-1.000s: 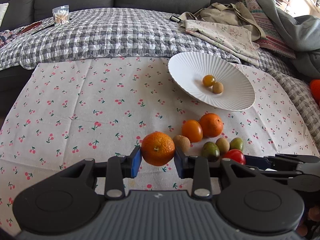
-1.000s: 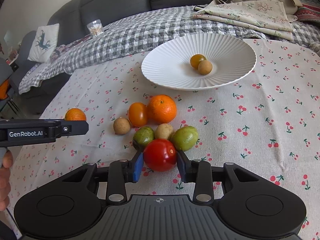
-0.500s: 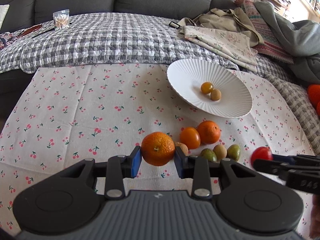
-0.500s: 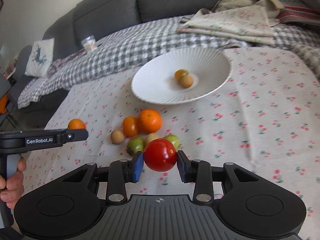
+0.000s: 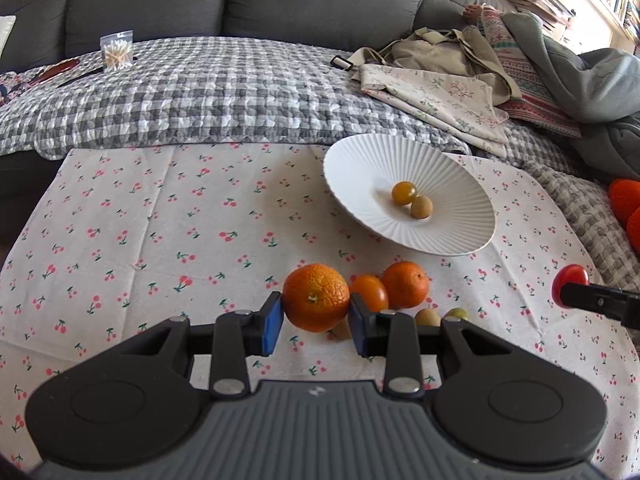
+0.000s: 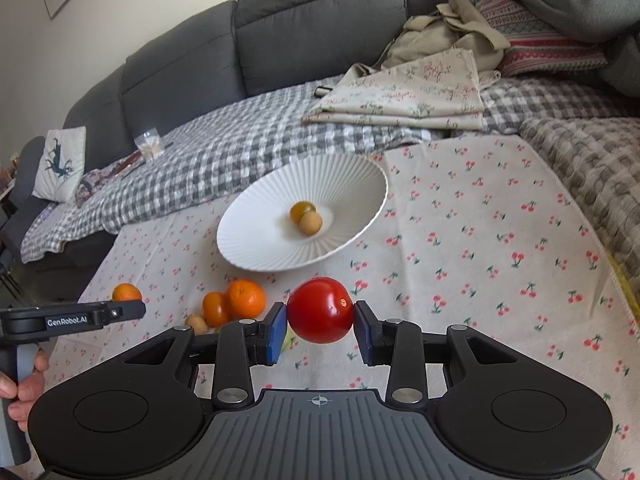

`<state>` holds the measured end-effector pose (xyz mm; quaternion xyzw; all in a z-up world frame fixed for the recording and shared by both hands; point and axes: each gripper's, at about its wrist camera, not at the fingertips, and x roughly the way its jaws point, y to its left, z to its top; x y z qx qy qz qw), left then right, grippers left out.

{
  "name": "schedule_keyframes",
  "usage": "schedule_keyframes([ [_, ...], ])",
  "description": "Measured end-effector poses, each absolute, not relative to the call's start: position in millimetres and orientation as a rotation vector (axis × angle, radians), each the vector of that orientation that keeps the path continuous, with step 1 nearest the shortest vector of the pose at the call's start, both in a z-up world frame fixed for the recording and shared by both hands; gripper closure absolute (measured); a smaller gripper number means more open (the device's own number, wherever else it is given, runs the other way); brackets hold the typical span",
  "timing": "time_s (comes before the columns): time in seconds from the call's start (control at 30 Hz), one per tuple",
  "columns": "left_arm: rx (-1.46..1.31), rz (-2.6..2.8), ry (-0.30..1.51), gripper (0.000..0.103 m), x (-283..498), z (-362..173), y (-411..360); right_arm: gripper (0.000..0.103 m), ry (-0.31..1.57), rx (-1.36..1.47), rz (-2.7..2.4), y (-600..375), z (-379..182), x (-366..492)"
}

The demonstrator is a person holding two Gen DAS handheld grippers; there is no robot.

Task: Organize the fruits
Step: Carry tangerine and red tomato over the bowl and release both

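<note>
Orange rind, pebbled and bright, sits pinched between the blue pads of the left gripper, whose fingers have closed onto the orange at its widest part and hold it clear of the cherry-print cloth. The right gripper has its fingers closed the same way on a glossy red tomato, also lifted off the cloth. Both are gripped across the middle, I'd guess so that round fruit cannot squirt out sideways. Ahead of both stands the ribbed white plate, with two small fruits, one amber and one tan, touching each other in its hollow. It looks like the collecting place, and both held fruits seem bound for it. Left behind on the cloth, near the plate's front edge, is a huddle: a second orange, a smaller orange-red fruit touching it, and some little brown and green ones partly hidden by the left gripper
</note>
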<state>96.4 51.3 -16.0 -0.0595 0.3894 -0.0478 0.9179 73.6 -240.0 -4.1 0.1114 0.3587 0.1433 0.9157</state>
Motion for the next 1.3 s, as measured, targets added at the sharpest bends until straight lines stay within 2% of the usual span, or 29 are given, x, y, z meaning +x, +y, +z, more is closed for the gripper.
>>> schedule_keyframes([
  [0.77, -0.044, -0.164, 0.723, 0.07, 161, -12, 15, 0.068, 0.692, 0.224, 0.256, -257, 2, 131],
  [1.3, 0.019, -0.291, 0.728, 0.07, 192, -44, -10, 0.068, 0.695, 0.137, 0.322, -221, -15, 173],
])
